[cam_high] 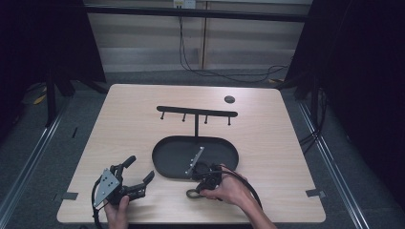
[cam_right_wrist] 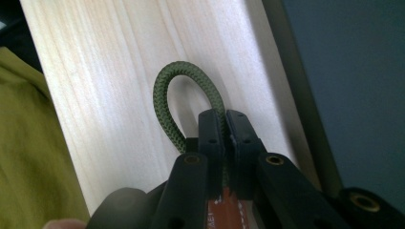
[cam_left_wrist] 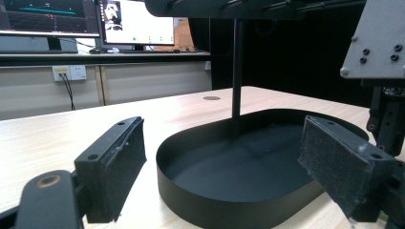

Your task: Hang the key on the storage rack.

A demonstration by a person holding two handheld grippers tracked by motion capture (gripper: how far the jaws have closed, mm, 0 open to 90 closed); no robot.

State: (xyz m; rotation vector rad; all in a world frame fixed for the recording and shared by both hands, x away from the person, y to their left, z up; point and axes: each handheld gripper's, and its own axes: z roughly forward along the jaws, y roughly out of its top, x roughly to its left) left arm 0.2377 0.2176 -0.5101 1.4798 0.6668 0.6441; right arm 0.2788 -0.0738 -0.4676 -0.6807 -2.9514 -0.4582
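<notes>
The right gripper (cam_right_wrist: 224, 125) had its jaws pressed together on one side of an olive-green braided cord loop (cam_right_wrist: 165, 102), which arched out past the jaw tips over the pale wooden table (cam_right_wrist: 119, 57). In the high view the right gripper (cam_high: 208, 182) sat near the front edge of the table, just before the oval black tray (cam_high: 162, 157), with the cord loop (cam_high: 193, 193) lying at its tip on the wood. Such a loop would likely handle as light, soft and limp: it should bend freely and sag once lifted, and the woven surface ought to give the pads a sure, non-slip hold. The side of the loop looked the right place to grip, leaving the bow open to slip over one of the pegs of the hanger bar (cam_high: 197, 112) that stood on a thin post (cam_high: 196, 125) rising from the tray. It looked matt, thick and tightly plaited. The left gripper (cam_high: 136, 177) rested apart at the table's front left, its jaws spread wide and empty, facing the tray (cam_left_wrist: 191, 200).
</notes>
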